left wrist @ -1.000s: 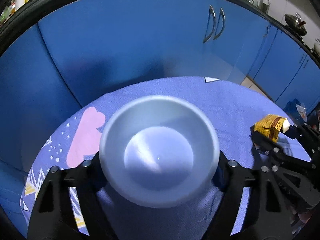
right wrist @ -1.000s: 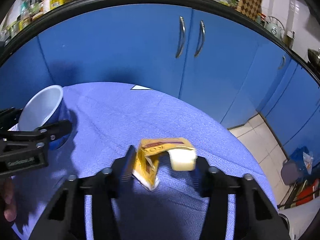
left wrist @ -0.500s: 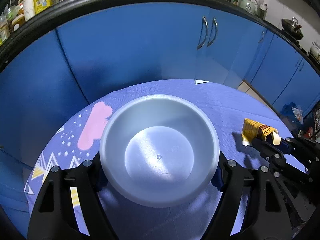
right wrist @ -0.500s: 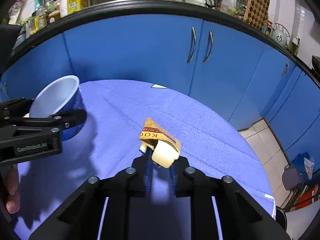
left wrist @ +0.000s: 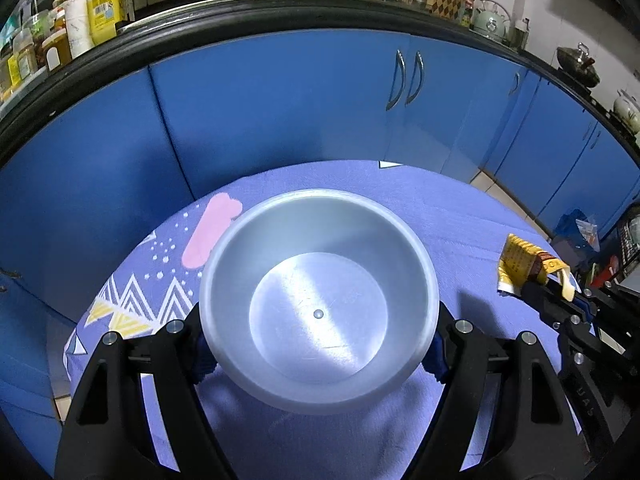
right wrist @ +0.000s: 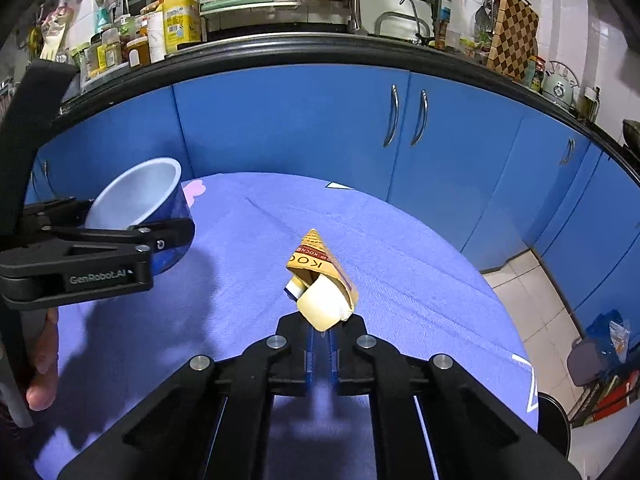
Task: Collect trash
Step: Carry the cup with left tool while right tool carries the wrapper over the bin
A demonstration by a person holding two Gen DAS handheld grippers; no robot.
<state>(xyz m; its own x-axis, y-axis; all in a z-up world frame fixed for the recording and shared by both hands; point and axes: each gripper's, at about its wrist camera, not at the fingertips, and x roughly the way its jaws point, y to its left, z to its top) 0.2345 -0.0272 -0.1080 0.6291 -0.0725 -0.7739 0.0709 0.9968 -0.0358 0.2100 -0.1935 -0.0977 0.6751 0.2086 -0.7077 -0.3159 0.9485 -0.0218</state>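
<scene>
My left gripper (left wrist: 318, 344) is shut on a blue bowl (left wrist: 318, 296) with a white inside and holds it tilted above the table; the bowl is empty. The bowl also shows in the right wrist view (right wrist: 138, 200) at the left, with the left gripper (right wrist: 168, 236) around it. My right gripper (right wrist: 321, 330) is shut on a crumpled yellow wrapper (right wrist: 320, 280) and holds it above the table, right of the bowl. The wrapper shows in the left wrist view (left wrist: 526, 262) at the far right.
A round table with a purple patterned cloth (right wrist: 400, 272) lies below both grippers. Blue cabinet doors (right wrist: 320, 132) stand behind it under a black counter edge with bottles. Tiled floor (right wrist: 532, 296) and a dark stool (right wrist: 554, 420) are to the right.
My right gripper closed on the yellow wrapper and lifted it off the cloth. My left gripper raised the bowl slightly and both views have tilted upward.
</scene>
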